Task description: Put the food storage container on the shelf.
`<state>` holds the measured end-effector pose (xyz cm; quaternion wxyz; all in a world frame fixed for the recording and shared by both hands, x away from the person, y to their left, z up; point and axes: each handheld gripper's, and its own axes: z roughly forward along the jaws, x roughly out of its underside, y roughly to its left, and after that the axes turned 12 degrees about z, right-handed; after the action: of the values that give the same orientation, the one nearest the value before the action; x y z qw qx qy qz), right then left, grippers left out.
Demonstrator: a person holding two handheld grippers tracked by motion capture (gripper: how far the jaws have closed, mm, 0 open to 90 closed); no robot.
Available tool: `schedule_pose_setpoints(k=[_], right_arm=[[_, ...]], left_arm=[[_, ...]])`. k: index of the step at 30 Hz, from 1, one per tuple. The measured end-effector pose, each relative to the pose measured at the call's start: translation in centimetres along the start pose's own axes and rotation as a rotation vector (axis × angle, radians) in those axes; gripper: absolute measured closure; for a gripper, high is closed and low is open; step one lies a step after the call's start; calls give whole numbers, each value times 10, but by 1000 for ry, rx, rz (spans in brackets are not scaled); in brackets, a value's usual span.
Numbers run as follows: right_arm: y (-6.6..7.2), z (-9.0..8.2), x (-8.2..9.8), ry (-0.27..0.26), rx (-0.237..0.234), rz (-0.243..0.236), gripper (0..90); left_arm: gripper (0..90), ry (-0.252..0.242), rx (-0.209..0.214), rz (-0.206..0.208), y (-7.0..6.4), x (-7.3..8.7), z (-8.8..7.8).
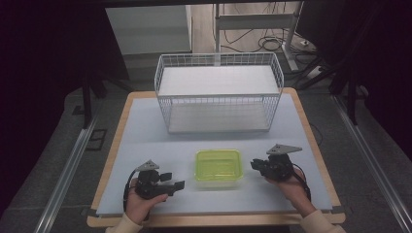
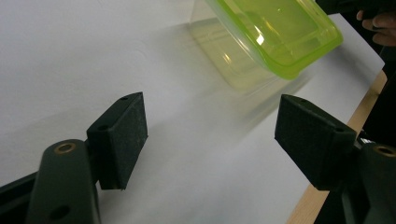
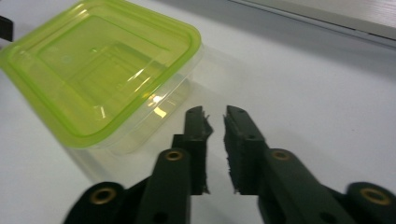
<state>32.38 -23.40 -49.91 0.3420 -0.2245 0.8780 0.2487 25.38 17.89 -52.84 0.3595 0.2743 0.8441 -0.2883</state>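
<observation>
The lidded green container point(image 1: 218, 168) sits on the near surface point(image 1: 145, 131) between both tongs; left tongs point(image 1: 176, 180) spread, right tongs point(image 1: 256, 164) slightly parted, empty; the wire basket point(image 1: 218, 92) beyond awaits it

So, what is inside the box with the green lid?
The box looks empty: through the clear green lid and walls, nothing shows inside. The lid is on, and glare hides small parts of the floor.
</observation>
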Motion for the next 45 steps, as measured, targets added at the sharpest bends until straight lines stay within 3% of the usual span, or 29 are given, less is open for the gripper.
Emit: schedule_pose_setpoints(k=[1,2,3,6,10,12,15,16,18,19,23,32,37,45], right_arm=[[0,-3,1,5,-23,7,670],[0,-3,1,5,-23,7,670],[-1,-6,4,7,-52,25,607],[-3,-12,9,10,-101,64,539],[-6,-16,7,8,-116,65,472],[-6,-18,6,-4,-134,88,433],[-4,-21,8,-10,-138,89,386],[-4,-21,8,-10,-138,89,386],[-5,-23,10,-9,-146,133,381],[-4,-24,10,-7,-152,139,389],[-1,-24,6,-10,-143,141,397],[1,-13,0,12,-170,192,420],[3,1,-15,37,-183,208,439],[3,10,-19,56,-189,230,450]], left_arm=[[249,-3,5,-5,1,0,1],[256,-3,5,-5,1,0,1],[267,-12,20,-15,2,-1,0],[269,-19,30,-22,3,-1,-1],[269,-23,27,-29,4,-4,-1],[268,-22,39,-35,5,-6,2],[263,-15,30,-5,2,-13,5],[263,-17,38,-2,2,-15,6],[261,-22,60,-8,2,-19,8],[264,-22,81,-24,2,-21,11],[275,-24,99,-52,1,-26,14],[284,-32,118,-98,3,-33,16],[295,-61,102,-135,11,-47,16],[305,-28,108,-160,15,-53,30]])
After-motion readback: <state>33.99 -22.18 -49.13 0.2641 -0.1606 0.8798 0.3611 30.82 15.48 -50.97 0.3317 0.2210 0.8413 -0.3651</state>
